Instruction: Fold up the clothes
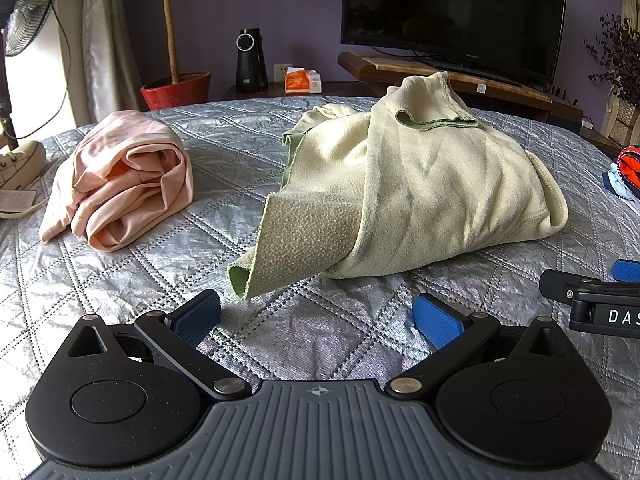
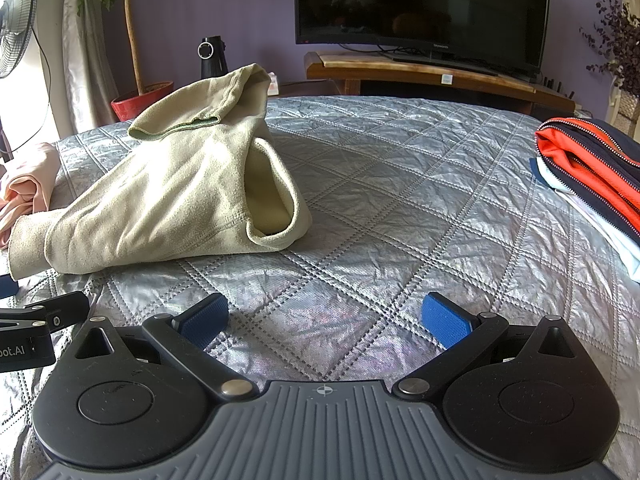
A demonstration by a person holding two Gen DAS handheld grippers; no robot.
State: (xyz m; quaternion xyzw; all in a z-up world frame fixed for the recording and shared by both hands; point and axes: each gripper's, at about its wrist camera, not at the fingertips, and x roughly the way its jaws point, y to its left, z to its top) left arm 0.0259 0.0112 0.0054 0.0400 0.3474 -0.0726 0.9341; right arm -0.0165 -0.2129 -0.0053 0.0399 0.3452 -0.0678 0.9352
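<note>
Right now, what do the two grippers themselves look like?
The left gripper and right gripper match: black hinged linkage arms with silver pivot pins, textured blue finger pads, round black side housings and a ribbed grey base bearing a small crosshair mark. White lettering shows on each gripper's side. No cables or sleeves visible.

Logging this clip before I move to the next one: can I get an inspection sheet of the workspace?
Surface: grey quilted bedspread, wrinkled.
Job's things: cream fleece garment crumpled in a heap; pink garment bunched to its left; folded orange-and-navy stack at the right edge.
Clutter: white sneaker at the far left.
Grippers: left gripper and right gripper both open, holding nothing, short of the fleece.
Cables: fan cord hanging by the curtain.
Surroundings: television, potted plant, standing fan.
</note>
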